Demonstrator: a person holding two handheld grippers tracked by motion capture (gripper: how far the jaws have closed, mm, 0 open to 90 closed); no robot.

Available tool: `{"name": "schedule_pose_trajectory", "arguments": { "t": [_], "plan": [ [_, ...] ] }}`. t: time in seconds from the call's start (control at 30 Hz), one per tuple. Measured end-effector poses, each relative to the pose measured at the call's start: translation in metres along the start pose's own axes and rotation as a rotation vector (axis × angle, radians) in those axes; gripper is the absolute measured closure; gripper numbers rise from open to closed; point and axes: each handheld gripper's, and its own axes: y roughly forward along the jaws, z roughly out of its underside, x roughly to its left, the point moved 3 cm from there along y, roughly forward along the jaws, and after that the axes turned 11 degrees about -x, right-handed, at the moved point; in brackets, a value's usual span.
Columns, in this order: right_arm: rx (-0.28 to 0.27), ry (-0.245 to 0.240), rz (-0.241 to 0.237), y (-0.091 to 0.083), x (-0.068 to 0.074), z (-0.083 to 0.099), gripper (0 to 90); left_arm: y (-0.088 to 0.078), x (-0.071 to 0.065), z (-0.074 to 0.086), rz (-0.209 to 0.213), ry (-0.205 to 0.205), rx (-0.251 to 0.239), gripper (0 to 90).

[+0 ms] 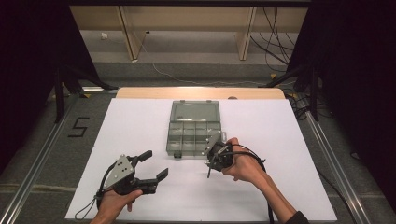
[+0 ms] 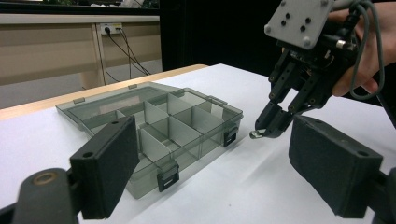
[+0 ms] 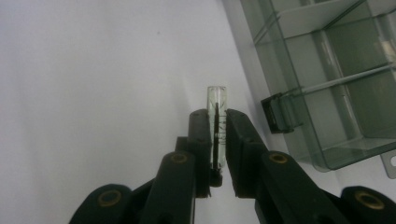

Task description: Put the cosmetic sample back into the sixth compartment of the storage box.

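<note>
right gripper (image 3: 218, 140) jaws clamp glass tube (image 3: 218, 100) | left gripper (image 1: 152, 164) jaws apart

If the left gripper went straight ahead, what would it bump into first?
Probably the open, smoky-clear plastic compartment box, at its near corner with the black latch. The left gripper is open; depth is hard to judge.

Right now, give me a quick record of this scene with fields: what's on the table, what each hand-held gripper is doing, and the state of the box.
surface: white table
box: clear grey compartment box, lid open and lying flat behind it
box contents: compartments look empty
left hand-held gripper: open, holding nothing, near the table's front left
right hand-held gripper: shut on a small clear tube, tip poking past the jaws
tube position: just outside the box's front, near a black latch
</note>
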Motion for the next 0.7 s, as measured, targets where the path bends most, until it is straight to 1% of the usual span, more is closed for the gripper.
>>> {"name": "schedule_pose_trajectory", "arguments": {
  "t": [0.03, 0.13, 0.17, 0.2, 0.23, 0.3, 0.33, 0.4, 0.5, 0.53, 0.57, 0.67, 0.7],
  "plan": [
    [-0.007, 0.013, 0.006, -0.001, 0.0, -0.002, 80.9, -0.001, 0.0, 0.0, -0.006, 0.003, 0.01, 15.7],
    [-0.022, 0.009, 0.018, -0.002, -0.001, -0.005, 80.9, -0.001, 0.0, 0.0, -0.007, 0.005, 0.012, 15.7],
    [-0.043, 0.02, 0.029, -0.004, -0.002, -0.009, 80.9, -0.001, 0.0, 0.0, -0.007, 0.005, 0.011, 15.7],
    [-0.043, 0.02, 0.029, -0.004, -0.002, -0.009, 80.9, -0.001, 0.0, 0.0, -0.007, 0.005, 0.011, 15.7],
    [-0.068, 0.028, 0.031, -0.006, -0.004, -0.013, 80.9, -0.001, 0.001, 0.0, -0.007, 0.005, 0.011, 15.7],
    [-0.077, 0.035, 0.033, -0.006, -0.005, -0.015, 80.9, -0.001, 0.001, 0.0, -0.007, 0.005, 0.011, 15.7],
    [-0.077, 0.041, 0.041, -0.006, -0.006, -0.016, 80.9, -0.001, 0.001, 0.0, -0.007, 0.005, 0.011, 15.7],
    [-0.1, 0.04, 0.05, -0.004, -0.008, -0.021, 81.0, -0.001, 0.0, 0.0, -0.007, 0.005, 0.012, 15.7],
    [-0.106, 0.047, 0.054, -0.003, -0.009, -0.024, 80.9, 0.0, 0.0, 0.0, -0.006, 0.005, 0.012, 15.7],
    [-0.119, 0.05, 0.059, -0.002, -0.011, -0.028, 81.0, -0.001, 0.0, 0.0, -0.007, 0.005, 0.013, 15.7],
    [-0.119, 0.05, 0.059, -0.002, -0.011, -0.028, 81.0, -0.001, 0.0, 0.0, -0.007, 0.005, 0.012, 15.7],
    [-0.135, 0.069, 0.067, -0.001, -0.014, -0.035, 81.0, -0.001, 0.001, 0.0, -0.007, 0.005, 0.012, 15.7],
    [-0.135, 0.069, 0.067, -0.001, -0.014, -0.035, 81.0, -0.001, 0.001, 0.0, -0.007, 0.005, 0.012, 15.7]
  ]
}}
